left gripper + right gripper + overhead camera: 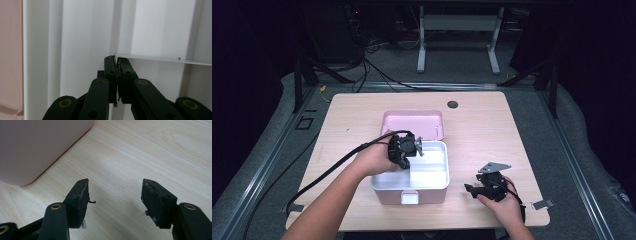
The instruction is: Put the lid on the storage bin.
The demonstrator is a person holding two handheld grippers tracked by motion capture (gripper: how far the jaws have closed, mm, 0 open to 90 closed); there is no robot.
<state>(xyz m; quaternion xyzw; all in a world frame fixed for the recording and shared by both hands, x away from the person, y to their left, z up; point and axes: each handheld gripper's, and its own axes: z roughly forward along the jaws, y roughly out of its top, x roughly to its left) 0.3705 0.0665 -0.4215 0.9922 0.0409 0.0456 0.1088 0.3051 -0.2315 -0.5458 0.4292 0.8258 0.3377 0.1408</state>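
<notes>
Pinched shut on the thin white divider wall point(150, 58) inside the pink lunch box's white inner tray point(432, 172), the left gripper point(404, 150) seems set to lift it; the right gripper point(113, 195) waits agape over the wooden table point(140, 150).

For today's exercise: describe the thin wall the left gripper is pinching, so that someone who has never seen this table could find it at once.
On the wooden table sits a pink box with a white tray inside, its lid lying behind it. The left gripper is shut on the divider, the thin white wall that splits the tray. Unlike the thicker outer rim, it stands inside the tray, where another partition branches off.
</notes>
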